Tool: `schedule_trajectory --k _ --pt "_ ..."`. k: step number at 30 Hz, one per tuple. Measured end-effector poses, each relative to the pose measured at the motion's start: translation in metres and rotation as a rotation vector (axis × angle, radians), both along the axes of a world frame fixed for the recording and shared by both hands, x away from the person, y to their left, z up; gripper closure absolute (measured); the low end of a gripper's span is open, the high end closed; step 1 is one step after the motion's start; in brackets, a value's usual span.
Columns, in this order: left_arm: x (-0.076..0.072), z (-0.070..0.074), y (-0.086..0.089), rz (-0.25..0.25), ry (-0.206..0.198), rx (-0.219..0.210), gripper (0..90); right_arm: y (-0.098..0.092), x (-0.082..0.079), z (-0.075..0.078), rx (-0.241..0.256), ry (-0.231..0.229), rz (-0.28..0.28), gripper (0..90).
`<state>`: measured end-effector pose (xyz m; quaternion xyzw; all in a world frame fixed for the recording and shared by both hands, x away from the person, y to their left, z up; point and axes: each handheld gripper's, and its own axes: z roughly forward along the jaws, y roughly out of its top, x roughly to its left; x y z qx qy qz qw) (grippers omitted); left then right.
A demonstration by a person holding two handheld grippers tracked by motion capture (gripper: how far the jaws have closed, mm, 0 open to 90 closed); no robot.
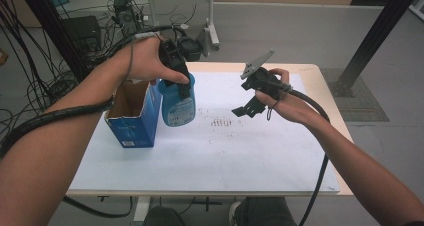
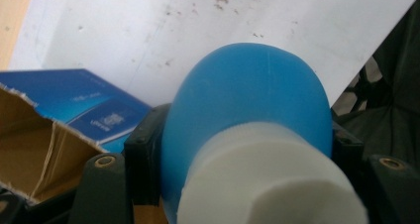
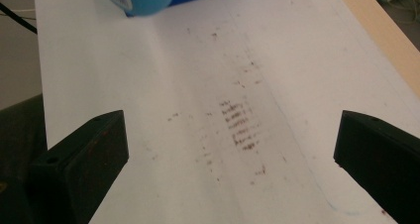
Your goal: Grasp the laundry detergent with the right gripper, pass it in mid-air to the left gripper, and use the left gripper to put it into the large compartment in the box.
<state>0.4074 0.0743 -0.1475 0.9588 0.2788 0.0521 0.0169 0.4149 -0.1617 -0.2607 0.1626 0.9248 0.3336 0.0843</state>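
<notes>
My left tongs clamp the blue bottle at its shoulder, just under the white cap; it hangs just right of the open box at the counter's far left. My right tongs gape wide, empty. The plastic looks smooth and slippery, probably squashy, so the neck seems the safest hold.

Bottle stands on the table — box just left of it.

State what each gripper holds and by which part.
The left gripper clamps the blue bottle at its upper body, just below the white cap. The right gripper holds nothing; its jaws stand wide open above the white sheet.
</notes>
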Motion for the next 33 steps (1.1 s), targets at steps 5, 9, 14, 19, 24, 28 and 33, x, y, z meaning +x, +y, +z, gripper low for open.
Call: schedule_trajectory --k 5,9,14,19,24,28,33 --pt "0.006 0.018 0.010 0.088 -0.025 -0.009 36.0 -0.018 0.005 0.005 -0.042 0.012 -0.046 0.3" --pt "0.013 0.031 0.021 0.186 -0.022 0.000 35.9 -0.032 0.008 0.007 -0.055 0.027 -0.078 0.3" --pt "0.022 0.050 0.037 0.308 -0.030 0.001 36.0 -0.048 0.011 0.009 -0.057 0.051 -0.122 0.3" --pt "0.028 0.067 0.052 0.456 -0.071 -0.036 36.0 -0.060 0.015 0.006 -0.060 0.060 -0.148 0.3" --pt "0.035 0.082 0.068 0.556 -0.079 -0.054 36.0 -0.066 0.015 0.007 -0.079 0.064 -0.157 0.3" --pt "0.039 0.090 0.080 0.631 -0.058 -0.070 36.1 -0.071 0.014 0.012 -0.091 0.055 -0.165 0.3" --pt "0.041 0.094 0.095 0.721 -0.035 -0.107 36.2 -0.078 0.013 0.014 -0.102 0.047 -0.173 0.3"
